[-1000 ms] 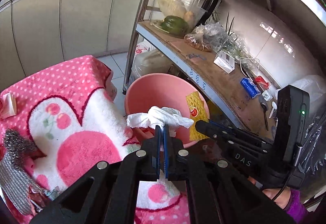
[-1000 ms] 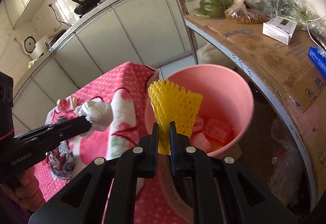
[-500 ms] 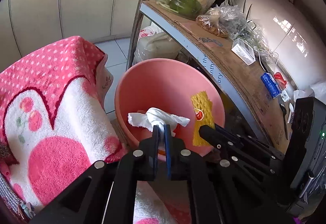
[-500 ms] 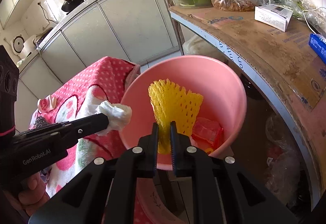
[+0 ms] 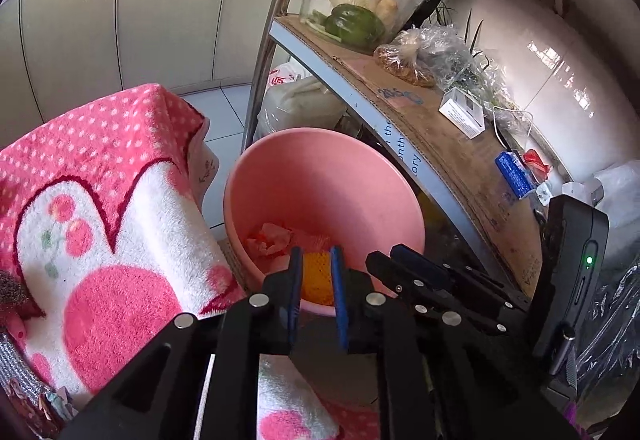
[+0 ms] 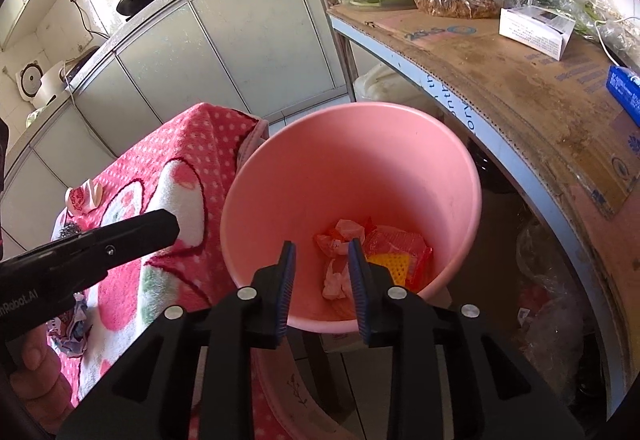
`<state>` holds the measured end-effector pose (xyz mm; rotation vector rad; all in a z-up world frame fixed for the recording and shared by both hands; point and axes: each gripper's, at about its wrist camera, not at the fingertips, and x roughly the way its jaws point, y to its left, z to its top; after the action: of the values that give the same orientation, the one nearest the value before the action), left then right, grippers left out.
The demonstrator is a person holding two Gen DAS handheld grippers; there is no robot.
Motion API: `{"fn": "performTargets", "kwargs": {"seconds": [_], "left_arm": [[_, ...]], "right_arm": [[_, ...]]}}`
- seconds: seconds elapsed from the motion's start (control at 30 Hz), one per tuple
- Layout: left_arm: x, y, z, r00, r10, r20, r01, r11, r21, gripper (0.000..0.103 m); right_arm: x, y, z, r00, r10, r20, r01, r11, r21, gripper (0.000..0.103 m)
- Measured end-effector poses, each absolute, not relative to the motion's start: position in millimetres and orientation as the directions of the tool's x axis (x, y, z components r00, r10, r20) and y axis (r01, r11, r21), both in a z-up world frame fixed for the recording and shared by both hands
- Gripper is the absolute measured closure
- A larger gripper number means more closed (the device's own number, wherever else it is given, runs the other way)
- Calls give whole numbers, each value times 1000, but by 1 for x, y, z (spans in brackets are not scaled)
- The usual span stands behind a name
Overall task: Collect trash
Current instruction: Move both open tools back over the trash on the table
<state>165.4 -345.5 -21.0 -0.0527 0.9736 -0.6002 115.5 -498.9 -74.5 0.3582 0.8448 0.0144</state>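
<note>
A pink bin (image 5: 352,159) (image 6: 400,143) stands between the pink blanket and the shelf. In it lie a yellow foam net (image 6: 390,266) (image 5: 316,276), a white tissue (image 6: 334,280) (image 5: 272,236) and red wrappers (image 6: 416,244). My left gripper (image 5: 315,260) is open and empty over the bin's near rim. My right gripper (image 6: 322,254) is open and empty just above the bin. The left gripper's tip shows in the right wrist view (image 6: 160,228).
A pink heart blanket (image 5: 100,207) (image 6: 168,175) covers a surface on the left, with a wrapper (image 6: 82,195), steel wool (image 5: 12,288) and crumpled trash (image 6: 74,328) on it. A metal shelf (image 5: 440,159) (image 6: 520,79) with vegetables and boxes stands right of the bin.
Both grippers opened. The tissue dropped from the left gripper and the yellow net from the right gripper; both now lie in the bin.
</note>
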Motion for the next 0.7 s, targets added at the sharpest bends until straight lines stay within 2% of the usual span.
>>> {"fn": "performTargets", "kwargs": {"seconds": [0.27,0.47,0.6,0.7], "left_arm": [[137,-317,6,471,-502,-725,462,841,-282,90],[116,-277,27,531,-475,-702,437,863,-254,90],[101,-237,38,573,-440,-691,396,887,-237,90],[90,-202,43,613,-396,-684,345,913,-220,89]], "right_arm": [[92,-480,-44,701,192,-687,67,941,332,75],[79,-449,-20,701,274,-659,-24,932,361,74],[76,-426,-9,684,345,-642,-86,913,399,67],[73,-402,-1,672,381,-635,-142,908,395,66]]}}
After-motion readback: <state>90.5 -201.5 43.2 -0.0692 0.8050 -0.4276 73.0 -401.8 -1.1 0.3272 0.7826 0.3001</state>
